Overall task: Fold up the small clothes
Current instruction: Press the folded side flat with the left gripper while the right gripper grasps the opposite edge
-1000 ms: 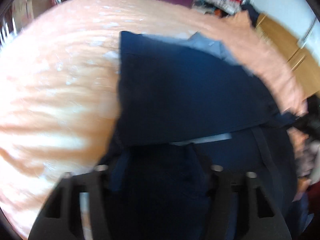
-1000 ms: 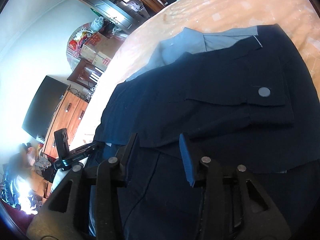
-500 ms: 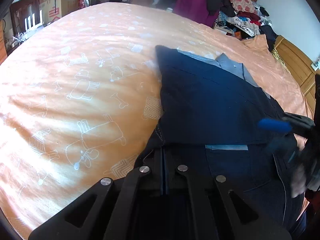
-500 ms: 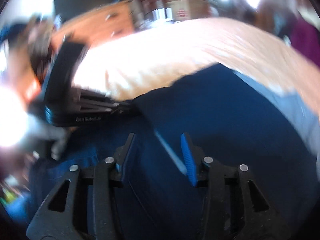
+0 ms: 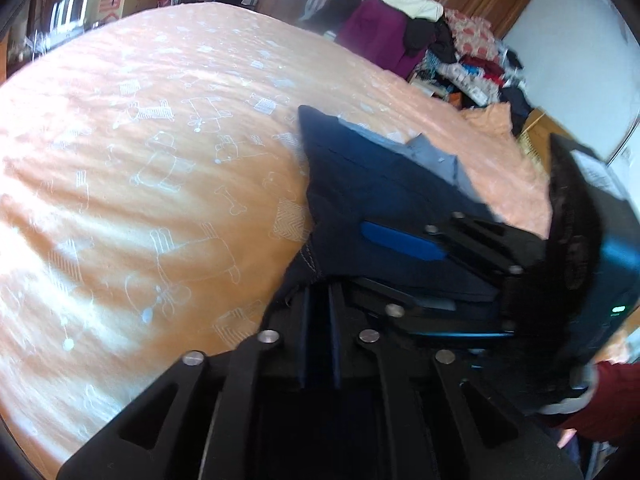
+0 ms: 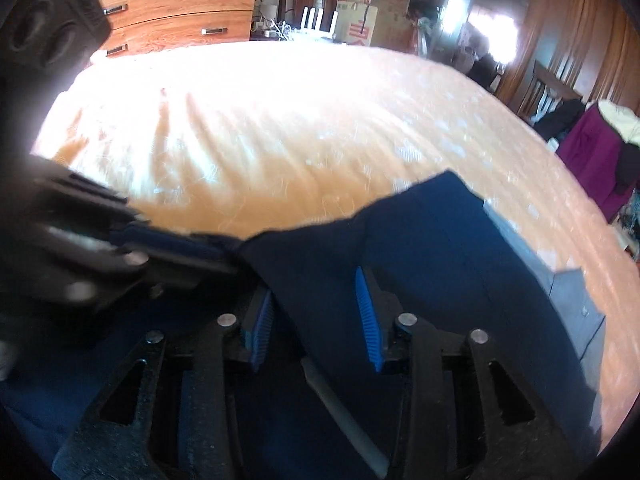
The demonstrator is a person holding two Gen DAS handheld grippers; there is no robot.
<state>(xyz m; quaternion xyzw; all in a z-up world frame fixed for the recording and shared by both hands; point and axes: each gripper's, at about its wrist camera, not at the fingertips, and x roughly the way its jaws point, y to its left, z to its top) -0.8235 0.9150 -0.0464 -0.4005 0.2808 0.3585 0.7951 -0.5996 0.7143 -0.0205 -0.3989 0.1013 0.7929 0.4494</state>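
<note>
Left tongs (image 5: 320, 304) closed, right tongs (image 6: 316, 312) apart

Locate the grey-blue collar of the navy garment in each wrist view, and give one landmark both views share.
Left wrist view: the grey-blue collar lies right of centre, at the far edge of the navy garment on the orange bedsheet.
Right wrist view: the collar is at the right, along the garment's right edge.
Shared landmark: the purple cloth pile beyond the bed.
</note>
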